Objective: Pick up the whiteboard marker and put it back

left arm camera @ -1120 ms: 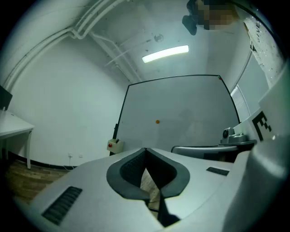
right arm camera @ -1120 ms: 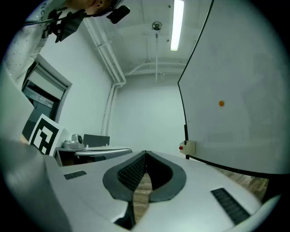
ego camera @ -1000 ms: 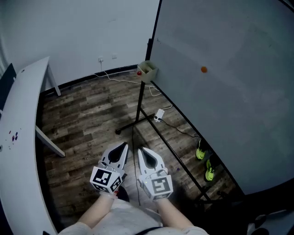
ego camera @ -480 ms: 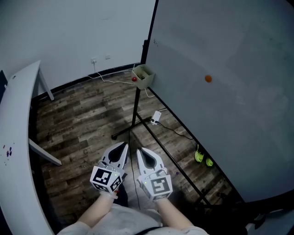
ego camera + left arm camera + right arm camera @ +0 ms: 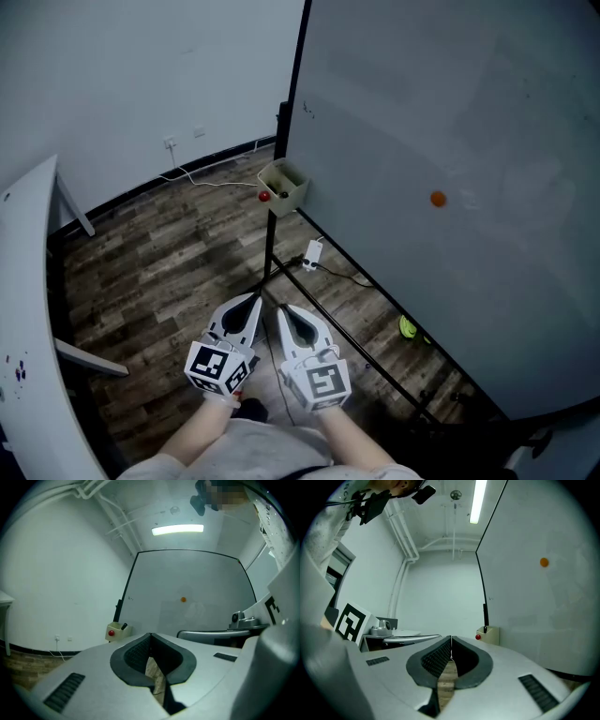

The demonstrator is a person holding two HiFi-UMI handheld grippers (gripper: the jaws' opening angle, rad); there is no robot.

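A small beige holder box [image 5: 286, 179] hangs at the whiteboard's [image 5: 450, 131] lower left corner, with a red knob [image 5: 264, 196] on its side. A dark marker [image 5: 124, 626] pokes up out of the box [image 5: 115, 632]; it also shows as a short black stub [image 5: 485, 629] in the right gripper view. My left gripper [image 5: 254, 299] and right gripper [image 5: 284, 310] are held side by side low in the head view, well short of the box. Both have their jaws pressed together with nothing between them [image 5: 150, 635] [image 5: 451, 640].
An orange magnet [image 5: 438, 199] sticks to the board. The board's black stand [image 5: 269, 246] spreads legs over the wood floor, with a white power strip [image 5: 312, 255], a cable and green shoes [image 5: 409, 327] beneath. A white table [image 5: 23, 309] curves along the left.
The head view has shifted: the whiteboard and holder box now sit lower and nearer, and the table has slid out to the left. Both grippers keep their place in the view, still shut.
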